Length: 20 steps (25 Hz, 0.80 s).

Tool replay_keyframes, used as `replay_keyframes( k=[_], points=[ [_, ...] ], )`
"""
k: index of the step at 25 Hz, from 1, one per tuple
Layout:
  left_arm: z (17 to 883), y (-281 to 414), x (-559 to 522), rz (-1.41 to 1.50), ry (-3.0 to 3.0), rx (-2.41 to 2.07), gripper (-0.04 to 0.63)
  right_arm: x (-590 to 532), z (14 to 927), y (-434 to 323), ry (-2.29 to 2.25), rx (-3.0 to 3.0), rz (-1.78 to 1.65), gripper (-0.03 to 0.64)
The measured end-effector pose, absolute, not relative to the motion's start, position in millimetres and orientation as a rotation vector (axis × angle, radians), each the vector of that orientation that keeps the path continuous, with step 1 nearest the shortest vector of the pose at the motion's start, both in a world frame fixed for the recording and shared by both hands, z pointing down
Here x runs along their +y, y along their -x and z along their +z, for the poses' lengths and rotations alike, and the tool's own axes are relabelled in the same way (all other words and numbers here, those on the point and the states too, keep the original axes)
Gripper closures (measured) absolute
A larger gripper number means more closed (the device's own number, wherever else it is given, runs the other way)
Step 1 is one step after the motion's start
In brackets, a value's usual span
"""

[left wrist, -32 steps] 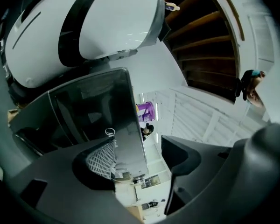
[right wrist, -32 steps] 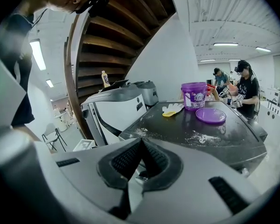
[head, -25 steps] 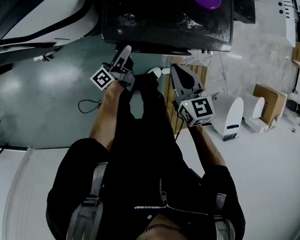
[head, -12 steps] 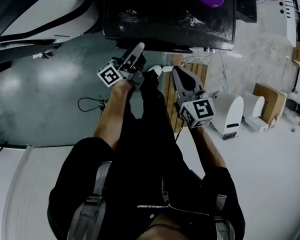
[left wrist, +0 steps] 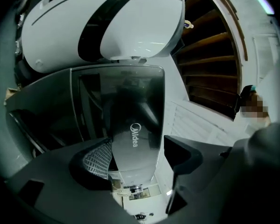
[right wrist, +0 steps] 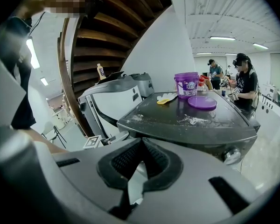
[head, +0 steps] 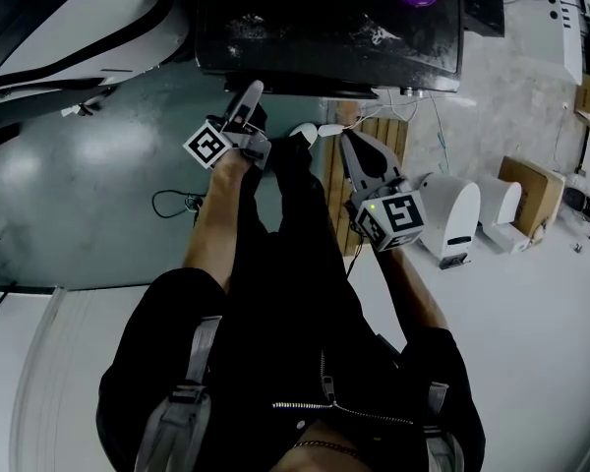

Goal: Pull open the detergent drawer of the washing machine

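The dark washing machine [head: 324, 28] fills the top of the head view, and my left gripper [head: 251, 96] points at its front edge. In the left gripper view a glossy grey front panel with a Midea logo [left wrist: 135, 111] runs down between the jaws. The left gripper [left wrist: 136, 150] is opening, and its pads [left wrist: 95, 160] stand off the panel with a gap on the right side. My right gripper [head: 346, 138] hangs lower, beside the machine's right front corner. Seen in its own view, the right gripper [right wrist: 141, 143] is shut on nothing.
On the machine's lid [right wrist: 186, 120] lie a purple lid [right wrist: 201, 101], a purple bucket [right wrist: 186, 84] and spilled powder. A white machine [head: 79, 18] stands left. A wooden pallet [head: 374, 146], white appliances [head: 450, 219] and a cardboard box [head: 531, 190] sit right. People [right wrist: 242, 78] stand behind.
Half a second ago the left gripper had reached in towards the machine's front edge; it has since come back slightly left. The right gripper has barely moved.
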<state>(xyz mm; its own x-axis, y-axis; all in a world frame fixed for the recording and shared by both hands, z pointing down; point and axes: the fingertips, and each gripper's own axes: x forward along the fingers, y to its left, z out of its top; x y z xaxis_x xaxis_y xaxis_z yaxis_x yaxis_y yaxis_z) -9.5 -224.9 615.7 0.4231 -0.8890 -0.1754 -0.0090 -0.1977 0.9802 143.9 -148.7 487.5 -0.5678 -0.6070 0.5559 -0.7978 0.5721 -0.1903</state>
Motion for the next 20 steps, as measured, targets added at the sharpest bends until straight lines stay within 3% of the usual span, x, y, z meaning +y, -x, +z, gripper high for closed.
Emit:
replay_keyframes(
  k=[20],
  points=[
    [614.4, 16.6, -222.9, -1.061, -1.559, -0.798, 0.265, -153.6, 486.5, -139.6, -1.092, -2.36, 0.616, 0.612]
  ],
)
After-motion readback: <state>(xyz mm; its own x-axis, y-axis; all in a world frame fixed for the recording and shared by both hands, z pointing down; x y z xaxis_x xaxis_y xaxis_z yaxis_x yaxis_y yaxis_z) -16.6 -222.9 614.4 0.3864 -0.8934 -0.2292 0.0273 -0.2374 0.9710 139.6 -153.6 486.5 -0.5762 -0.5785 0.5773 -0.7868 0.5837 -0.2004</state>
